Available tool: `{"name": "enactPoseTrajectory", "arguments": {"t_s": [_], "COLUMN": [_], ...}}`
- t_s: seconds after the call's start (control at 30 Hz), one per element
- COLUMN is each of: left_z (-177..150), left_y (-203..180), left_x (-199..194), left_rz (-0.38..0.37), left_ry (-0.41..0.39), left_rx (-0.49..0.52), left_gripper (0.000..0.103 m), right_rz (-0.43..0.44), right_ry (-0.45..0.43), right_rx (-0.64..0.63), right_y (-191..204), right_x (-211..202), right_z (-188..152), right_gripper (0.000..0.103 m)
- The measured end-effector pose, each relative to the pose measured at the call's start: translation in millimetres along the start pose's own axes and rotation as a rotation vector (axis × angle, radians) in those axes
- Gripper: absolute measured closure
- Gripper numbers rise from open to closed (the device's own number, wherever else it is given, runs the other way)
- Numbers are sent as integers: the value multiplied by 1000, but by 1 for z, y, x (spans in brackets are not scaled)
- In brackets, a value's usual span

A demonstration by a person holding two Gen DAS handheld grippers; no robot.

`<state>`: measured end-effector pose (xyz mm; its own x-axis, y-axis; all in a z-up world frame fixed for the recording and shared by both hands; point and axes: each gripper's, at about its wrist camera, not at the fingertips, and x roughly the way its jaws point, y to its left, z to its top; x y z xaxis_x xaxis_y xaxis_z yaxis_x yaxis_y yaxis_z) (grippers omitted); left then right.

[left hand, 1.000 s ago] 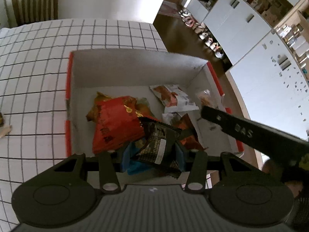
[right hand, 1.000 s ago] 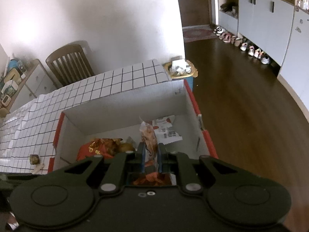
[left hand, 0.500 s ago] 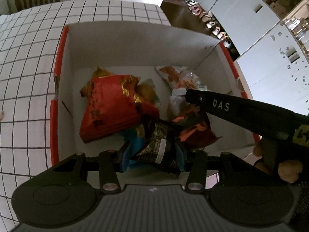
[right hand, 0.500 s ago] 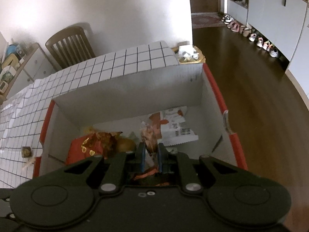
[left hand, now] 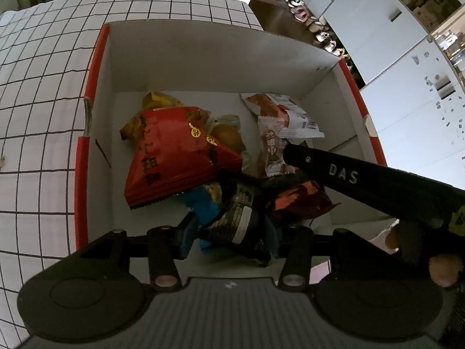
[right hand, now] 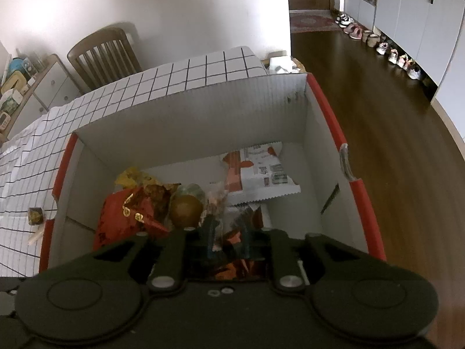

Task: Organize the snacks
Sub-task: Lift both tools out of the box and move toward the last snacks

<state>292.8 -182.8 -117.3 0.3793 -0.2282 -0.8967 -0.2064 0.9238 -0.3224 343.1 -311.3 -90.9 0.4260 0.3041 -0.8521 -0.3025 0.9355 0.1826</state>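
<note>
A white cardboard box with red rims (left hand: 87,157) (right hand: 328,116) stands on the checked tablecloth and holds several snack packets. A big red packet (left hand: 174,157) (right hand: 125,218) lies at its left, a white and red packet (left hand: 290,116) (right hand: 261,171) at the back right. My left gripper (left hand: 229,232) is shut on a black snack packet (left hand: 241,221) just above the box floor. My right gripper (right hand: 226,238) reaches in from the right and is shut on a clear snack packet (right hand: 216,200); its body shows in the left wrist view (left hand: 363,186).
A small wrapped snack (right hand: 36,215) lies on the tablecloth (right hand: 180,75) left of the box. A wooden chair (right hand: 101,55) stands behind the table. White cabinets (right hand: 421,3) and a row of shoes (right hand: 386,49) line the wood floor on the right.
Both grippers have lowered into the box with their packets. The box fills more of both views. The right gripper's fingers stand slightly wider apart than before.
</note>
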Motion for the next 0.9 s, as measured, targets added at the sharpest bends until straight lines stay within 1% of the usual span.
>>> {"name": "enactPoseTrajectory", "arguments": {"t_s": [0.23, 0.4, 0.47, 0.5, 0.67, 0.83, 0.9], "left_z": [-4, -9, -11, -12, -16, -21, -24], "left_y": [-3, -3, -2, -2, -3, 5, 7], "left_x": [-11, -24, -30, -35, -51, -67, -75], "left_rz": [-14, -26, -34, -36, -49, -56, -57], "left_ry": [-11, -29, -43, -56, -84, -111, -129], "left_rx": [15, 27, 34, 36, 64, 71, 83], "left_gripper": [54, 52, 34, 33, 33, 33, 33], "right_rz": [12, 22, 25, 26, 32, 31, 32], "right_ry": [-4, -24, -34, -40, -63, -86, -93], "right_rx": [5, -3, -4, -4, 2, 4, 0], "right_y": [0, 3, 4, 5, 7, 11, 14], "right_x": [-11, -25, -32, -35, -51, -66, -72], "right_z": [-4, -6, -8, -8, -12, -17, -20], "right_gripper": [80, 75, 73, 71, 67, 60, 56]}}
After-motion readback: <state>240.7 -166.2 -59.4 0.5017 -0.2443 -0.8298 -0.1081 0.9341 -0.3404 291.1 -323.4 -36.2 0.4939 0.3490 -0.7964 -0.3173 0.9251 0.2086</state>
